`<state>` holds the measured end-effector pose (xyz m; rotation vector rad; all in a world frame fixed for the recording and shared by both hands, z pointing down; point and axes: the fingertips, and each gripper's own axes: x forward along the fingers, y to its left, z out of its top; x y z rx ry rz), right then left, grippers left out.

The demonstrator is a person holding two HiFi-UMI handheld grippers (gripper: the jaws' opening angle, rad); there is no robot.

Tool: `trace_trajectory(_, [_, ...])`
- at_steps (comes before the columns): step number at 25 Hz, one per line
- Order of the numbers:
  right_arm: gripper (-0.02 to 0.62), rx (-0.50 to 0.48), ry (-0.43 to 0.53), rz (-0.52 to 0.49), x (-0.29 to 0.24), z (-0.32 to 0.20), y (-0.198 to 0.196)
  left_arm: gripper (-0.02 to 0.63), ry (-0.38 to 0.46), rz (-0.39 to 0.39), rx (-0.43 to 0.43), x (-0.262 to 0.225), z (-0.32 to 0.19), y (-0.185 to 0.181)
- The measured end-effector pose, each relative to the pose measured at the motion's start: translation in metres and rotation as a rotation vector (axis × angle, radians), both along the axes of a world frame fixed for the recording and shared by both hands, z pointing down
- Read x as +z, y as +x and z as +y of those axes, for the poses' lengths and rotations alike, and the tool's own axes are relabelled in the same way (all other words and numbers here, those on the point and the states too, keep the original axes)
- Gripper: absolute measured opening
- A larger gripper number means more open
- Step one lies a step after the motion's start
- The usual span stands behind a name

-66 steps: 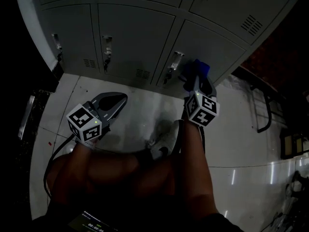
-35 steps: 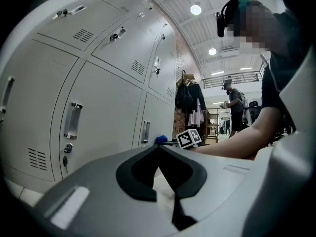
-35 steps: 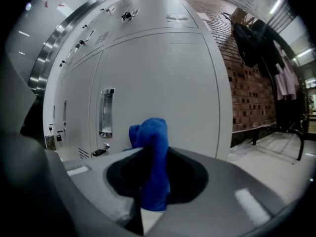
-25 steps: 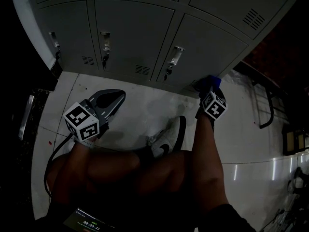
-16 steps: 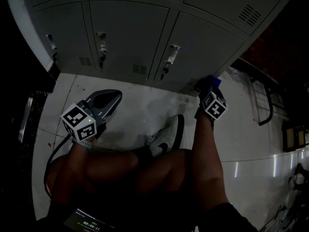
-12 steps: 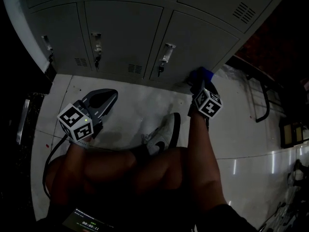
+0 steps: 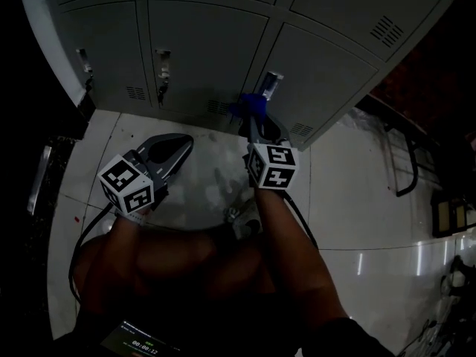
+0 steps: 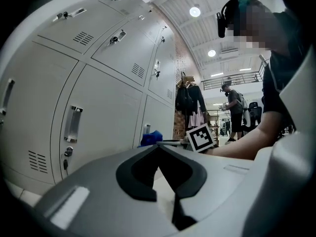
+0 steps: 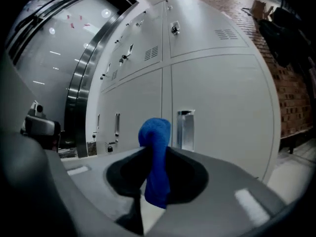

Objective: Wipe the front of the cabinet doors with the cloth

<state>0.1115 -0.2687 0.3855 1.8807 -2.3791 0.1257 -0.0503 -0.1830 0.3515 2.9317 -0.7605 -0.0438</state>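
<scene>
Currently mid-wipe, by the look of it. Pinches blue cloth (image 9: pixel 154 132) in right gripper (image 7: pixel 255 122), clamped shut on it, with a wad poking out past the tips. Puts cloth low on the cabinet doors (image 7: pixel 201 50), just beside the handle (image 7: pixel 272 82) of the right-hand lower door; cannot confirm touching. Holds left gripper (image 7: pixel 181 143) closed on nothing, parked above the floor (image 7: pixel 349 199), apart from the doors.

Risks, as judged:
- Could snag cloth on that handle if swept straight across, then yank it out of the pinch.
- Could scrape hard jaw tips on the paint if pressed too deep, given the small wad.
- Could also miss the door surface if held just off it.

View differences:
- From head view, gets both grippers, door layout and vent slots (image 7: pixel 136 93), but only a dim blue blob for the cloth.
- From right gripper view, gets the actual clamp on the cloth and the handle right behind it; no sight of left gripper.
- From left gripper view, gets own jaws together and empty. Adds a side look at the cloth and the right gripper's marker cube (image 8: pixel 201 138) next to the door. Also catches a person (image 8: pixel 231 100) standing far back under ceiling lights (image 8: pixel 195 11), absent elsewhere.
</scene>
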Motion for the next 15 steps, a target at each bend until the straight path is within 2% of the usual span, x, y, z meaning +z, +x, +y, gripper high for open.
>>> trace_trajectory(3, [0.077,-0.019,-0.038,0.005,0.027,-0.012,-0.015,0.003,0.006,-0.001,-0.007,0.0,-0.001,0.001])
trace_trajectory(8, [0.077,-0.001,-0.1,-0.008,0.065,-0.029,-0.004,0.003,0.013,0.017,-0.024,-0.002,-0.006,0.001])
trace_trajectory(15, [0.077,-0.009,-0.156,0.064,0.097,-0.041,0.004,0.003,0.054,0.017,-0.08,-0.004,-0.019,-0.002])
